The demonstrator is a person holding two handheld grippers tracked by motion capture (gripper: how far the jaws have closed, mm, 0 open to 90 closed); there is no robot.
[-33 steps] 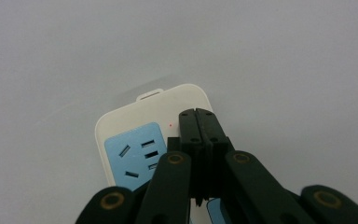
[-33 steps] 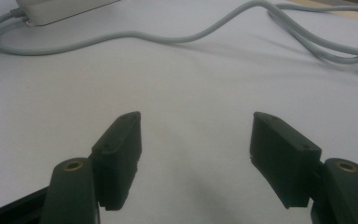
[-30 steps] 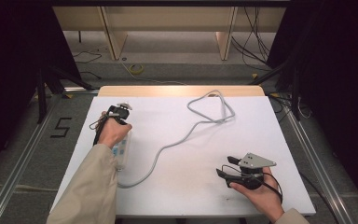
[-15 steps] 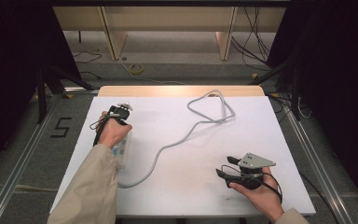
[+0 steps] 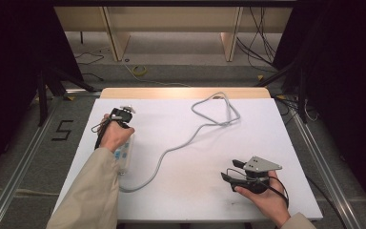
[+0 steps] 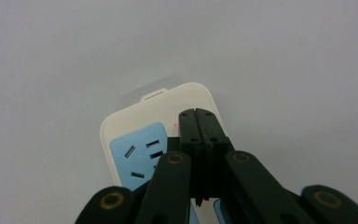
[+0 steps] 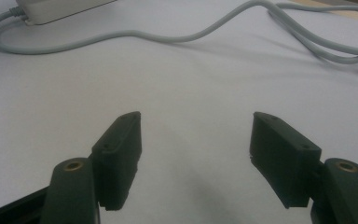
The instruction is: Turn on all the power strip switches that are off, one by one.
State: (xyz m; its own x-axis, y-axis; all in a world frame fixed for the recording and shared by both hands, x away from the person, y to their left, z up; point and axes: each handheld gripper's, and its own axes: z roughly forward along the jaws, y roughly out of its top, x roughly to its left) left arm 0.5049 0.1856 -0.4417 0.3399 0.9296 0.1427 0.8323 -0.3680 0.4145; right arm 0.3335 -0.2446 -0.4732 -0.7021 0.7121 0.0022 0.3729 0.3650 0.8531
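Observation:
A white power strip (image 5: 125, 156) with blue socket panels lies along the table's left side, partly under the person's left hand. In the left gripper view its rounded end (image 6: 154, 119) lies just beyond my left gripper (image 6: 203, 115), whose jaws are pressed together with nothing between them, tips over the strip's top face. In the high view the left gripper (image 5: 118, 116) sits in that hand. A grey cable (image 5: 186, 140) runs from the strip to a loop at the back. My right gripper (image 5: 229, 171) rests open at the front right, its jaws (image 7: 196, 140) wide apart over bare table.
The white table top (image 5: 276, 138) has a wooden strip along its far edge. The cable (image 7: 168, 37) and strip end (image 7: 60, 9) lie ahead of the right gripper. Metal rails (image 5: 24, 157) flank the table. Floor cables and wooden shelf legs (image 5: 116, 38) stand behind.

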